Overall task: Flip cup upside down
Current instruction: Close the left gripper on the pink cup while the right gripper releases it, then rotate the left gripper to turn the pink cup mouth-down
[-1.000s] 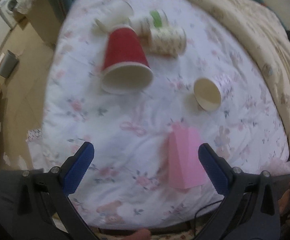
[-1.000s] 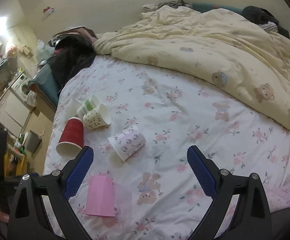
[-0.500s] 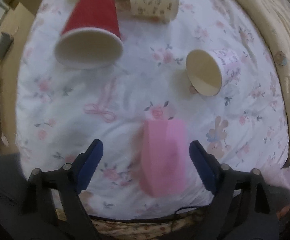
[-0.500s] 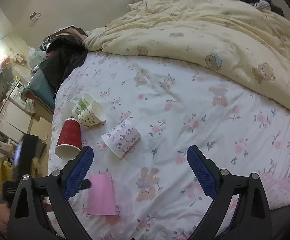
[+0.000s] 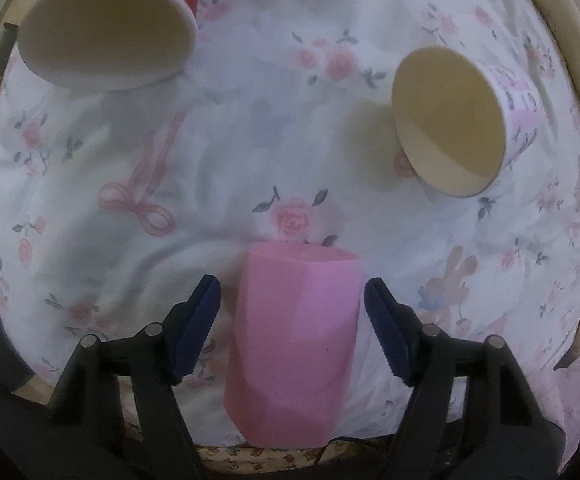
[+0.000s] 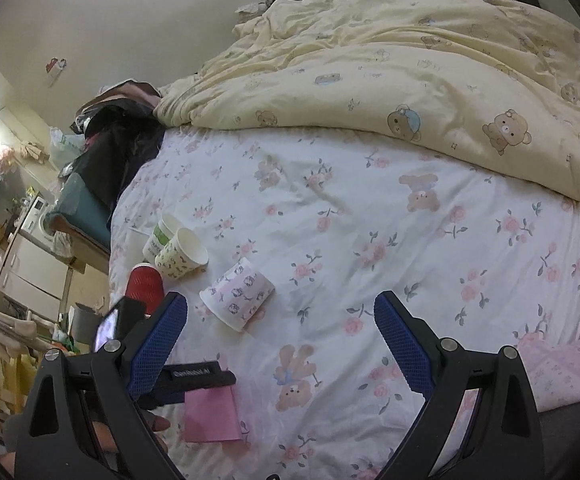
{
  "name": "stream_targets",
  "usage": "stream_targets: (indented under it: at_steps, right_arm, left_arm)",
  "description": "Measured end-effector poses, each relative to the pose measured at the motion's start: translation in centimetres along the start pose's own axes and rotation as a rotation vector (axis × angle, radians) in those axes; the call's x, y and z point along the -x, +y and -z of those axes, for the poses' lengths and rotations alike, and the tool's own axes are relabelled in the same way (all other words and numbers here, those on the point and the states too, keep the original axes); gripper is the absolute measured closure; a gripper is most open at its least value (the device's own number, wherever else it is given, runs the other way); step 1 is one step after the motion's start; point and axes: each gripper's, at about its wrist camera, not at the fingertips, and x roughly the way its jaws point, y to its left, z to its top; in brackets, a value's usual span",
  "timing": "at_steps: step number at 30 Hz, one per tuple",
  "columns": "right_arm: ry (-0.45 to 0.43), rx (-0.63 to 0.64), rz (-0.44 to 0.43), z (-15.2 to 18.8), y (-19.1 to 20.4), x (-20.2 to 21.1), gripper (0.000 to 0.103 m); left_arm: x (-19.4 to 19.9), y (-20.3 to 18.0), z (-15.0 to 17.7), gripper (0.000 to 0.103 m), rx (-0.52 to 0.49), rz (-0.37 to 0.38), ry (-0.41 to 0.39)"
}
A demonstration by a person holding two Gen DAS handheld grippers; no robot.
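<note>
A pink faceted cup (image 5: 294,340) lies on the flowered bed sheet (image 5: 218,152) near the bed's front edge. My left gripper (image 5: 292,304) is open, its blue pads on either side of the cup with small gaps, not touching. The cup also shows in the right wrist view (image 6: 210,416), with the left gripper (image 6: 194,380) over it. My right gripper (image 6: 280,344) is open and empty above the sheet, to the right of the cup.
A red cup (image 5: 106,24) and a white-and-pink patterned cup (image 5: 466,116) lie on their sides beyond the pink cup. Two more paper cups (image 6: 174,248) lie farther back. A yellow bear-print duvet (image 6: 410,72) covers the far side of the bed.
My left gripper moved forward and down until its pads straddle the pink cup, and its jaws narrowed. The right gripper tilted up slightly and stayed open.
</note>
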Motion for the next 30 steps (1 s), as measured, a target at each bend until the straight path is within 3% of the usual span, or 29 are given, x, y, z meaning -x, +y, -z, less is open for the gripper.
stream_targets:
  at_steps: [3, 10, 14, 20, 30]
  right_arm:
    - [0.016, -0.005, -0.009, 0.0, 0.0, -0.3, 0.006]
    - [0.023, 0.008, -0.008, 0.2, 0.2, -0.4, 0.006]
    - [0.05, 0.016, -0.006, 0.5, 0.4, -1.0, 0.006]
    - [0.101, 0.022, -0.013, 1.3, 0.7, -2.0, 0.006]
    - [0.157, 0.086, 0.004, 2.4, 1.9, -3.5, 0.006]
  left_arm:
    - [-0.4, -0.1, -0.1, 0.05, -0.003, 0.007, 0.008]
    - [1.2, 0.5, 0.5, 0.05, -0.072, 0.064, -0.047]
    - [4.0, 1.2, 1.4, 0.05, -0.127, 0.105, -0.131]
    - [9.1, 4.7, 2.1, 0.051, -0.19, 0.146, -0.317]
    - [10.3, 6.6, 3.9, 0.051, -0.236, 0.165, -0.452]
